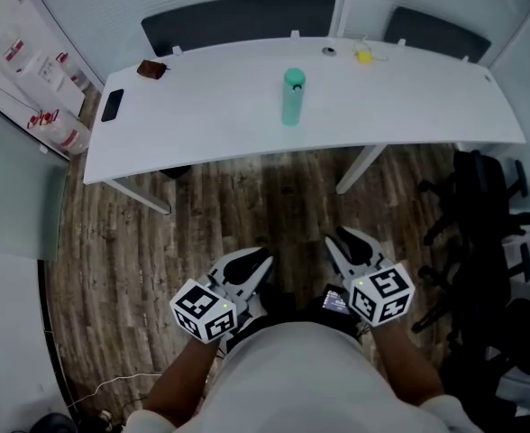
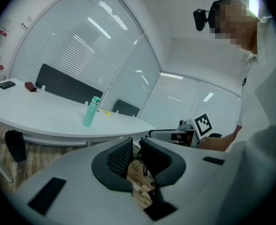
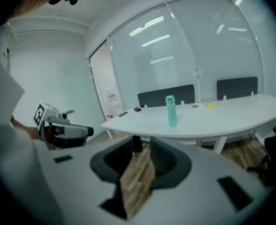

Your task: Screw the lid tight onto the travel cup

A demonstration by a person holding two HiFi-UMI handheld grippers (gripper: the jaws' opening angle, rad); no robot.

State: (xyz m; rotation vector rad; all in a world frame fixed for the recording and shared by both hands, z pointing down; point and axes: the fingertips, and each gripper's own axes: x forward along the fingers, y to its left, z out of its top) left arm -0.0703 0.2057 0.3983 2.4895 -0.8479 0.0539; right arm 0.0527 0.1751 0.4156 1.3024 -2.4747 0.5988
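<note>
Head view first: why does the left gripper (image 1: 258,264) hang low over the floor (image 1: 274,192), well short of the table (image 1: 202,133)?

– Waiting, I'd judge. Its jaws stand a crack apart with nothing between them (only floor shows through).

– And the cup (image 1: 292,97)?

– Upright mid-table, lid (image 1: 294,78) on top, well apart from both grippers. Whether it's tight, I can't tell.

– The right gripper (image 1: 342,242)?

– Low too, jaws parted a little wider, empty. Both probably must reach forward before any twisting.
</note>
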